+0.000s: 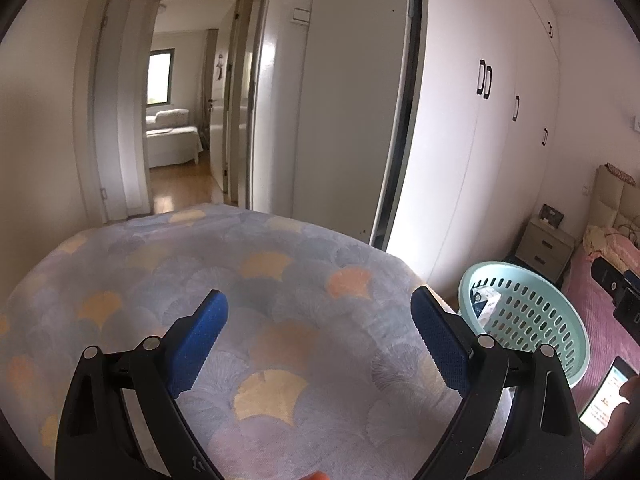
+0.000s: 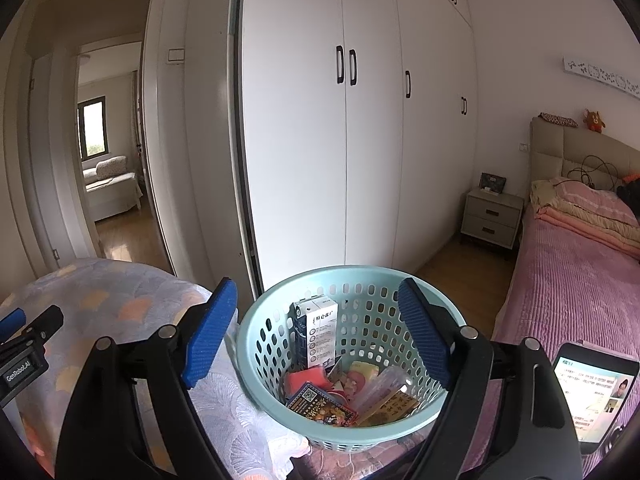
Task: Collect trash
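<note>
In my left wrist view, my left gripper [image 1: 319, 312] fills the lower half of the frame with its blue pads spread wide and nothing between them; below lies only the patterned cover [image 1: 240, 280] with its fan shapes, and I see no trash on it. The pale green basket [image 1: 560, 344] sits at the right edge of the frame, a white carton just showing inside. In my right wrist view, my right gripper [image 2: 317, 312] is also wide open and holds nothing, its pads framing the basket [image 2: 256, 332] in the lower centre. Inside stand a milk carton [image 2: 320, 332], upright at the back, and a heap of wrappers [image 2: 340, 392] at the bottom, so the trash appears already gathered there. A lit phone [image 2: 592, 392] sits at the lower right. My worry: the basket seems perched at the edge of the cover beside the pink bed [image 2: 568, 288], and a careless nudge from either open finger could tip it and spill everything back out.
</note>
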Motion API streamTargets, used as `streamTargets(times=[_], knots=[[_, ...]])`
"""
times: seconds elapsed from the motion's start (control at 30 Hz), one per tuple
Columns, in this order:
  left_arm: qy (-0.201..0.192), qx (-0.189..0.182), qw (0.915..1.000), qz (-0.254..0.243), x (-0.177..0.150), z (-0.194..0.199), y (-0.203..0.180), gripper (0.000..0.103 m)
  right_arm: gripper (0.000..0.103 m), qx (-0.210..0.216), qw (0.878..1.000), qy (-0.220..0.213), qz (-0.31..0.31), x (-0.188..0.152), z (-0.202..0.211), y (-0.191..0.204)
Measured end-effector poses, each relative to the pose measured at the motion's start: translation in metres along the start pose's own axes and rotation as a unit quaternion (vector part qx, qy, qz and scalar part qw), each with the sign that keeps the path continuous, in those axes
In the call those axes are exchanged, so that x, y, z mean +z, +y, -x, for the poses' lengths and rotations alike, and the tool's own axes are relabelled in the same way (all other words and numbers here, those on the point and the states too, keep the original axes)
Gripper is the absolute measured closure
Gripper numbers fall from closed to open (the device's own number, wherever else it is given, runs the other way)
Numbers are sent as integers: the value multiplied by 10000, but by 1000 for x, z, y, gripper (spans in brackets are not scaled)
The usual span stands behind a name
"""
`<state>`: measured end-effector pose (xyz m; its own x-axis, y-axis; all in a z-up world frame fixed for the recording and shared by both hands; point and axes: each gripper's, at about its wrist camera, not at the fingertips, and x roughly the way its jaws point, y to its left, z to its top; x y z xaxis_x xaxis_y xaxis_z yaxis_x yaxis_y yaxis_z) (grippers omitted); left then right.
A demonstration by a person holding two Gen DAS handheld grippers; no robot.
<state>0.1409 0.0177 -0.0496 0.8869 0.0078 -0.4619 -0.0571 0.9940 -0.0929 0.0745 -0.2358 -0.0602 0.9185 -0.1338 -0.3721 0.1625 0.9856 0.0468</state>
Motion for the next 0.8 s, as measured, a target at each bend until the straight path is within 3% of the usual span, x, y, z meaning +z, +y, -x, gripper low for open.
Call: streamTargets(times=[0.8], knots=[[-152,34,9998,-138,1,6,-7,13,24,71,10000,20,46,0,3,5]])
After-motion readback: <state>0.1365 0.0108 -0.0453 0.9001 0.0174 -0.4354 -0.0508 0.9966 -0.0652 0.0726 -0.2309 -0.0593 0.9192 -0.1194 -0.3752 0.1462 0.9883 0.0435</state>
